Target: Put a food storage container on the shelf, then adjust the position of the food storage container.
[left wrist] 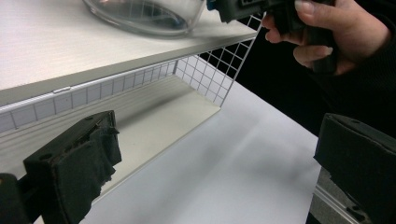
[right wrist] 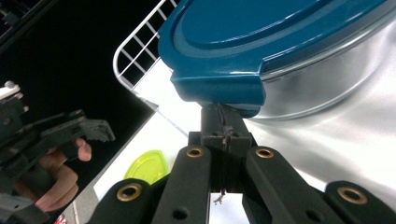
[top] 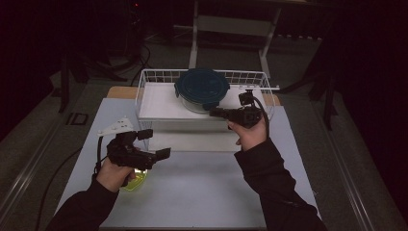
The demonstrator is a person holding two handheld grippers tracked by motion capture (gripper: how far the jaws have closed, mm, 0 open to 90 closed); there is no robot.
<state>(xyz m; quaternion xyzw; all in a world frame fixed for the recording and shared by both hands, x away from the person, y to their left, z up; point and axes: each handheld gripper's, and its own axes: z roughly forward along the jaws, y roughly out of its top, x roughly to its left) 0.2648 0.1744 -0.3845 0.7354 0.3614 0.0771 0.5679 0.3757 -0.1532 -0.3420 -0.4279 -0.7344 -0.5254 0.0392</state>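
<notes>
Nearest on the tabletop (top: 202, 192), left tongs (top: 156, 144) hover spread w/ nothing between, over a yellow-green disc (top: 134, 182); farther, right tongs (top: 214, 113), pressed together, sit at the teal lid tab (right wrist: 219, 91) of the glass container (top: 201, 91) on the wire basket's (top: 144, 79) shelf — prob. unlatching step; next needs an upward pry.

This looks like a lab or test room set up for recording, dimly lit. A pale table (top: 202, 192) stands on grey carpet, cables (top: 139, 57) trail across the floor beyond its far edge, and the metal legs of a stand (top: 195, 43) rise behind it.
</notes>
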